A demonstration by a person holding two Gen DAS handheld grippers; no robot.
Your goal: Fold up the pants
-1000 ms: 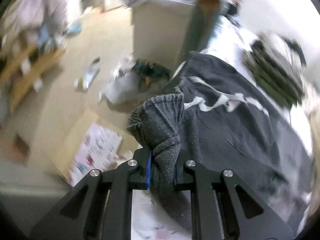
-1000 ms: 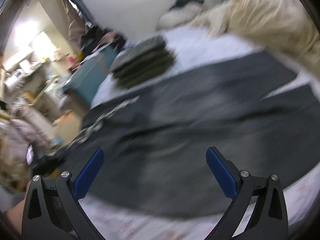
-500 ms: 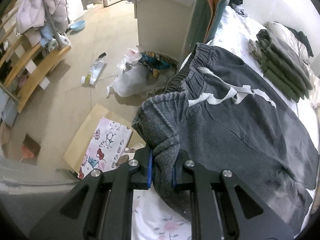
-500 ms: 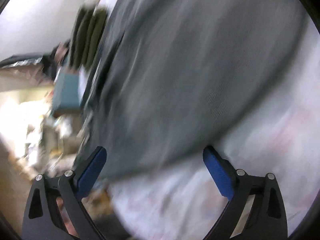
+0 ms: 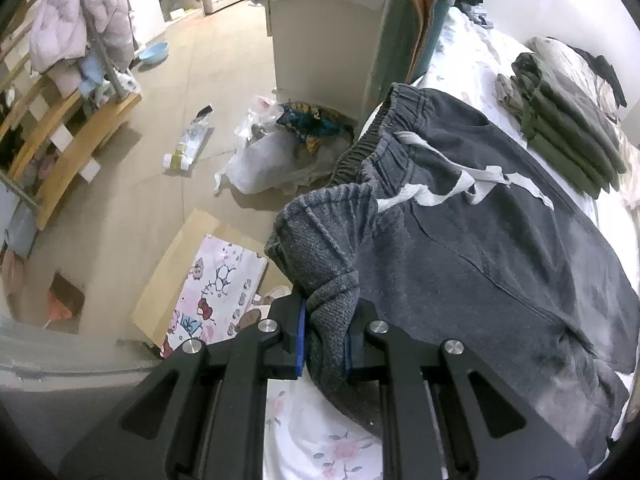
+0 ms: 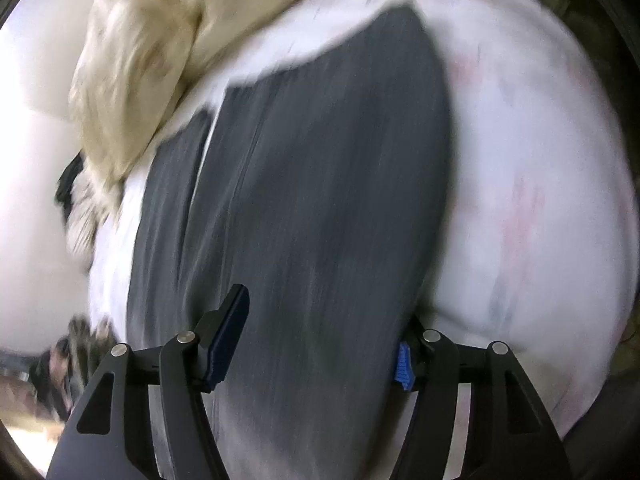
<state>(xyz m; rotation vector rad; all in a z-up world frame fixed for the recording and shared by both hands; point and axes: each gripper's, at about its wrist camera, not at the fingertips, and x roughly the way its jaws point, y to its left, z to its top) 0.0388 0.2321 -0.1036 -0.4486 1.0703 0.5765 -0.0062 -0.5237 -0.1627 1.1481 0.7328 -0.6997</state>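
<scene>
1. In the left wrist view, the left gripper [image 5: 325, 338] is seen closed on a bunched corner of the waistband of the dark grey pants [image 5: 500, 248]; the knit fabric is squeezed between the two blue pads.
2. The pants are spread on the bed [image 5: 320, 436], which is covered by a white sheet with pink flowers. The elastic waistband lies at the bed edge towards the floor, and the long axis is directed from there away to the lower right of the view. A white drawstring [image 5: 464, 186] is laid across the front below the waistband.
3. A stack of folded olive-green clothes [image 5: 564, 136] is placed on the bed beyond the pants, apart from them.
4. On the floor, a plastic bag [image 5: 276, 152] holding colourful items is seen beside a white cabinet [image 5: 320, 40], and a flat cardboard box with a cartoon print [image 5: 208, 284] lies next to the bed.
5. In the right wrist view, which is blurred, the right gripper [image 6: 316, 344] is held wide apart over the pants [image 6: 320, 184]. The grey legs run lengthwise away from the camera, with the cuffs at the far end. Whether the fabric is touched by the pads cannot be told.
6. A cream blanket [image 6: 160, 40] is heaped on the bed past the far left of the legs.
</scene>
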